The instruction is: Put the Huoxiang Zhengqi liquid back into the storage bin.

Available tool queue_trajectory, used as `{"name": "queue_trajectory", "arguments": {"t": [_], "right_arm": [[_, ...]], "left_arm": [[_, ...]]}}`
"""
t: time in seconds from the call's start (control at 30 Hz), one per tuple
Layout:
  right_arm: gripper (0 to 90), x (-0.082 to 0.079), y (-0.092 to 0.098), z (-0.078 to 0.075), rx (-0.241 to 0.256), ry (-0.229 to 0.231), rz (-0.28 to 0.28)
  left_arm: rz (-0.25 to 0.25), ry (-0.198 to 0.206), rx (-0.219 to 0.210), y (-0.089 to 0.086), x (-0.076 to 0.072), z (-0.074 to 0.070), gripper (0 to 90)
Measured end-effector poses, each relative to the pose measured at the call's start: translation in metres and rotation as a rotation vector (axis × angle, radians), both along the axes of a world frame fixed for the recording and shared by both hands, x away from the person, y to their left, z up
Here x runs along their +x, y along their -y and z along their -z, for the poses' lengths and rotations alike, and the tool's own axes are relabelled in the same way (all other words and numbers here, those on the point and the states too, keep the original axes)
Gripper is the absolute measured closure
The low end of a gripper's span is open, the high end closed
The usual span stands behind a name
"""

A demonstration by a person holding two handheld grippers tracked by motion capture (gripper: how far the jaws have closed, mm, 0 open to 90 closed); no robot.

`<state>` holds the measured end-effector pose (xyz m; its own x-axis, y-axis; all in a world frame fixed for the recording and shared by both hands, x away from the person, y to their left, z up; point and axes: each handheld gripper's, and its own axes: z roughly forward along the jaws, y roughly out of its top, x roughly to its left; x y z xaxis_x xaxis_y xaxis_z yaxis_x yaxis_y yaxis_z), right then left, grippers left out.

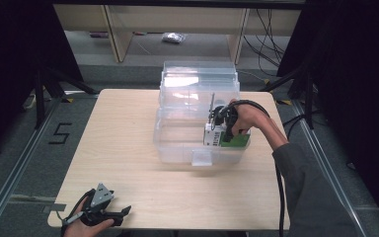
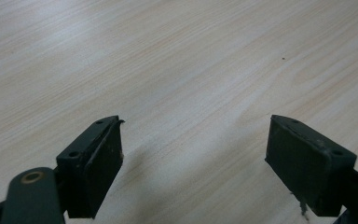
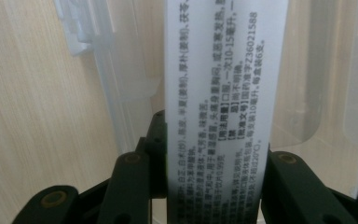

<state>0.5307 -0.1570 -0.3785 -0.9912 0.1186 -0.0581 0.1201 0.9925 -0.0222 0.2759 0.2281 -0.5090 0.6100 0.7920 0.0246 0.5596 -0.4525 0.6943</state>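
Where jaws clamp: printed box (image 3: 223, 93).

Setting: lab/recording bay. Evidence: pale wood desk (image 1: 128, 148) betw. black curtains (image 1: 10, 59), metal floor rails (image 1: 15, 173), taped "5" (image 1: 59, 133) on grey carpet, loose cables (image 1: 269, 44), shelving (image 1: 123, 29) behind.

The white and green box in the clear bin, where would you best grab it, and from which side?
Probably by its two broad flat faces, from above. The box stands in the open-topped clear bin, whose walls block the sides. The right tongs grip it this way, printed side between the jaws.
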Motion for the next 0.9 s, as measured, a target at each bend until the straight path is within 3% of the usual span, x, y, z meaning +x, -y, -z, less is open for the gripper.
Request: {"name": "queue_trajectory", "arguments": {"t": [0.17, 0.27, 0.3, 0.33, 0.43, 0.5, 0.53, 0.6, 0.63, 0.7, 0.8, 0.83, 0.9], "right_arm": [[64.8, -0.001, 0.001, 0.005, -0.012, -0.004, 0.040], [64.9, -0.001, 0.001, 0.007, -0.005, -0.007, 0.035], [64.8, 0.000, 0.000, 0.008, -0.007, -0.008, 0.030], [64.8, 0.002, 0.001, 0.010, -0.007, -0.004, -0.001], [64.8, 0.001, -0.001, 0.011, -0.011, -0.005, 0.028], [64.7, 0.001, -0.001, 0.012, -0.013, -0.005, 0.026], [64.7, 0.003, -0.001, 0.014, -0.003, -0.004, 0.005], [64.7, 0.001, -0.002, 0.013, -0.024, -0.004, 0.038], [64.7, 0.003, -0.001, 0.015, -0.014, -0.004, 0.000], [64.7, 0.001, -0.002, 0.015, -0.019, -0.009, 0.025], [64.7, 0.003, -0.001, 0.018, -0.002, -0.010, -0.002], [64.7, 0.001, -0.001, 0.019, -0.015, -0.020, 0.031], [64.6, 0.001, 0.000, 0.020, -0.024, -0.020, 0.030]], "left_arm": [[-0.002, 0.000, -0.004, 0.001, 0.000, 0.000, 18.0], [-0.002, 0.004, -0.008, 0.001, 0.000, 0.001, 18.0], [-0.013, 0.012, -0.028, 0.002, 0.000, 0.002, 18.0], [-0.011, 0.006, -0.022, 0.002, 0.000, 0.001, 18.0], [-0.009, 0.007, -0.023, 0.002, 0.000, 0.001, 18.0], [-0.001, 0.003, -0.005, 0.000, 0.000, 0.000, 18.0], [-0.012, 0.006, -0.025, 0.002, 0.000, 0.001, 18.0], [-0.011, 0.005, -0.020, 0.002, 0.000, 0.000, 18.0], [-0.010, 0.001, -0.020, 0.001, -0.001, 0.000, 18.0], [-0.010, 0.001, -0.020, 0.001, -0.001, 0.000, 18.0], [-0.009, 0.001, -0.020, 0.001, -0.001, 0.000, 18.0], [-0.018, 0.009, -0.018, 0.002, 0.000, 0.001, 18.0], [-0.017, 0.008, -0.019, 0.002, 0.000, 0.001, 18.0]]}}
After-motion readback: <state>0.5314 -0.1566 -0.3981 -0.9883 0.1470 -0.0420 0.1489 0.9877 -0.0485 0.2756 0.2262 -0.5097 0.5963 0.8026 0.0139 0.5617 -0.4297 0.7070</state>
